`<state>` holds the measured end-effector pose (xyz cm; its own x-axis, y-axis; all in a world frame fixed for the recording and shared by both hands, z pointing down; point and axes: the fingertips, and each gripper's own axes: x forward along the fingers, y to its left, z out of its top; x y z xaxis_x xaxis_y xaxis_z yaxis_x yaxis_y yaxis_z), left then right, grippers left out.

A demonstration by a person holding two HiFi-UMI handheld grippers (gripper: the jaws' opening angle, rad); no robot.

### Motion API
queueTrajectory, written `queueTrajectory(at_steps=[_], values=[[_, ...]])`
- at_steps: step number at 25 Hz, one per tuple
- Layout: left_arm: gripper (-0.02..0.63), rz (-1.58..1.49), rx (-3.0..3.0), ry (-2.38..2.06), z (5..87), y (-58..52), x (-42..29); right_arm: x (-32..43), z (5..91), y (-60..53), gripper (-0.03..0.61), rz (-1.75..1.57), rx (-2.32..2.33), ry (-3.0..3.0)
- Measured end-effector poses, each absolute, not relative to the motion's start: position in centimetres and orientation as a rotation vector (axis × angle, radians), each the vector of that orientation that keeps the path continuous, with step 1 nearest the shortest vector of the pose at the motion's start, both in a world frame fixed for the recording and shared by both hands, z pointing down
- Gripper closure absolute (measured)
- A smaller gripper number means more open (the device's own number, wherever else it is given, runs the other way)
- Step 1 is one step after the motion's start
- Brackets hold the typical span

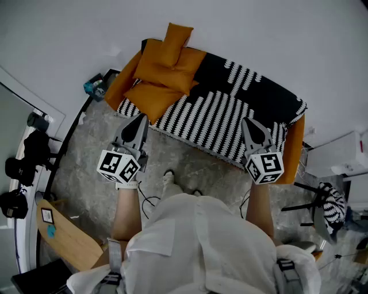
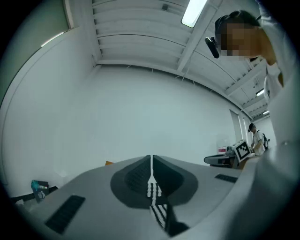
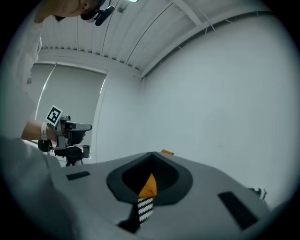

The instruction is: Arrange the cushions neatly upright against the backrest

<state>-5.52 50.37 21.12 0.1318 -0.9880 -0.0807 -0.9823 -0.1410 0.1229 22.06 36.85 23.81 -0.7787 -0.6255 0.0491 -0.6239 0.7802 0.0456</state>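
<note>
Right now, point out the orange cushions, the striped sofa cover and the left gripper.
orange cushions (image 1: 165,68): head view, middle cushion of the pile.
striped sofa cover (image 1: 221,118): head view, striped seat area.
left gripper (image 1: 141,119): head view, closed jaw tips.

White room with a pale wall (image 1: 259,34), a grey floor (image 1: 98,166) and one sofa (image 1: 230,109).
We see that the floor is of grey marbled stone and that the sofa stands against the wall; it has a black-and-white striped cover and orange sides. At the left edge there are dark equipment (image 1: 23,166) and a light wooden board (image 1: 69,235). Above, a long lamp (image 2: 193,11) shines on the ribbed white ceiling (image 2: 136,33).
</note>
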Motion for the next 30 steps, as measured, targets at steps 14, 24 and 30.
queueTrajectory(at_steps=[14, 24, 30], values=[[0.586, -0.204, 2.343, -1.991, 22.0, 49.5, -4.6, 22.8, 24.1, 36.8, 0.572, -0.044, 1.046, -2.888], [0.586, -0.216, 2.326, -1.98, 22.9, 49.2, -6.4, 21.6, 25.0, 36.0, 0.571, 0.044, 1.041, -2.877], [0.586, -0.211, 2.32, -1.971, 23.5, 48.5, -9.1, 18.3, 25.1, 35.2, 0.571, 0.022, 1.017, -2.862]])
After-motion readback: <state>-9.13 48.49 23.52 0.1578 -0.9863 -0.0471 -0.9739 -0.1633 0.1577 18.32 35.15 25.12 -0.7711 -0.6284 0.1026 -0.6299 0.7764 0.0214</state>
